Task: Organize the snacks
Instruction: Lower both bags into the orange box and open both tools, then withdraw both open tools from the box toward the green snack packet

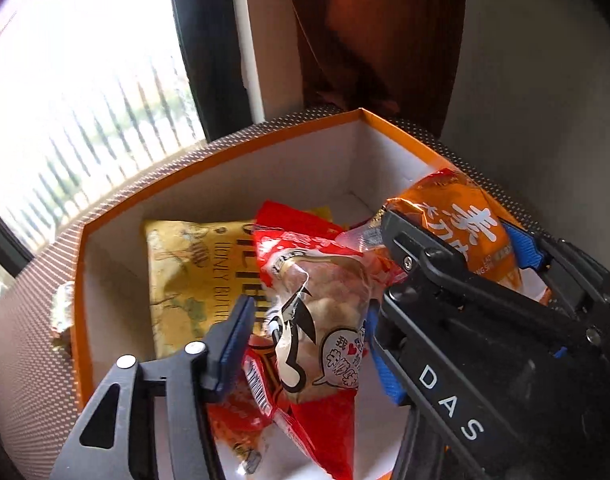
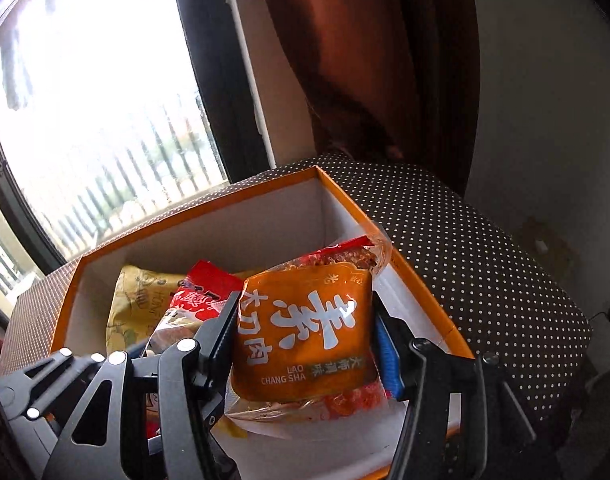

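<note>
Over the box (image 2: 209, 210), the right tongs (image 2: 307, 332) clamp the orange packet (image 2: 305, 332) at 3 o'clock, likely for dropping in. The left tongs (image 1: 305, 340) stand parted around the red packet (image 1: 317, 300), which rests inside at 6 o'clock.

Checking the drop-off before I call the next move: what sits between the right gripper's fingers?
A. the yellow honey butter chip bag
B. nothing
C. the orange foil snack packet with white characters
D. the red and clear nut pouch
C: in the right wrist view the right gripper has its pads against both sides of the orange foil snack packet, held over the open orange-rimmed cardboard box.
</note>
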{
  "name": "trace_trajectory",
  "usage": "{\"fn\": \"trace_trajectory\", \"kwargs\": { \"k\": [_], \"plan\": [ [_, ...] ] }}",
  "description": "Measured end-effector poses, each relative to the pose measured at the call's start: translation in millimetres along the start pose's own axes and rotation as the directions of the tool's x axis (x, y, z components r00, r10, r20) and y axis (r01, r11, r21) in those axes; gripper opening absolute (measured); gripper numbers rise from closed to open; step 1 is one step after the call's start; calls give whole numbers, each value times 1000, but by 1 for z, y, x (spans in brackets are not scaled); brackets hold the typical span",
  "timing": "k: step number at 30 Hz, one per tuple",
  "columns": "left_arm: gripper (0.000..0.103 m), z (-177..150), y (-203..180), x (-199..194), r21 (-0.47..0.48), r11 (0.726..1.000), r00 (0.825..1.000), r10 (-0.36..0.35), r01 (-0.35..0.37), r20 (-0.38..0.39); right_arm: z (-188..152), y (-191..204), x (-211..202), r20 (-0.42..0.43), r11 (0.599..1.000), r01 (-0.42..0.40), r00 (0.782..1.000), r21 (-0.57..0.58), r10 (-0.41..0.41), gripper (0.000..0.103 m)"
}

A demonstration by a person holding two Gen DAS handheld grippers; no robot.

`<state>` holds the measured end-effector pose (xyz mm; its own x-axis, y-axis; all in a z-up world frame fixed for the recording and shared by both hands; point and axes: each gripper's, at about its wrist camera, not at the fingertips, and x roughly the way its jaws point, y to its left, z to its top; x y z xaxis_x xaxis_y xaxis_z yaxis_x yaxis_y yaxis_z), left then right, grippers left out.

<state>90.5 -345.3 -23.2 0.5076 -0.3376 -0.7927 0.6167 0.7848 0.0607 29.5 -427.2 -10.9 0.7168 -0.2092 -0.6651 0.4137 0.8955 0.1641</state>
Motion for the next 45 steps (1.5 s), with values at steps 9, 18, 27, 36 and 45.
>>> {"fn": "trace_trajectory", "kwargs": {
  "k": [9, 18, 27, 36, 45],
  "plan": [
    [89, -19, 0, -40, 35, 989, 980, 137, -143, 147, -8, 3, -8, -6, 994, -107, 994, 13, 107, 61],
    [89, -40, 8, -44, -1, 988, 982, 156, -157, 102, -22, 23, -5, -18, 993, -107, 994, -46, 106, 74],
    [90, -50, 18, -62, -26, 991, 983, 134, -131, 125, -28, 34, -19, 16, 995, -66, 998, -71, 67, 93],
    [89, -65, 32, -90, -40, 991, 973, 131, -126, 189, -38, 54, -52, 73, 992, -72, 994, -101, 80, 93],
    [89, -92, 58, -119, -85, 987, 959, 156, -140, 237, -55, 90, -82, 111, 986, -89, 988, -139, 105, 93]
  ]
}}
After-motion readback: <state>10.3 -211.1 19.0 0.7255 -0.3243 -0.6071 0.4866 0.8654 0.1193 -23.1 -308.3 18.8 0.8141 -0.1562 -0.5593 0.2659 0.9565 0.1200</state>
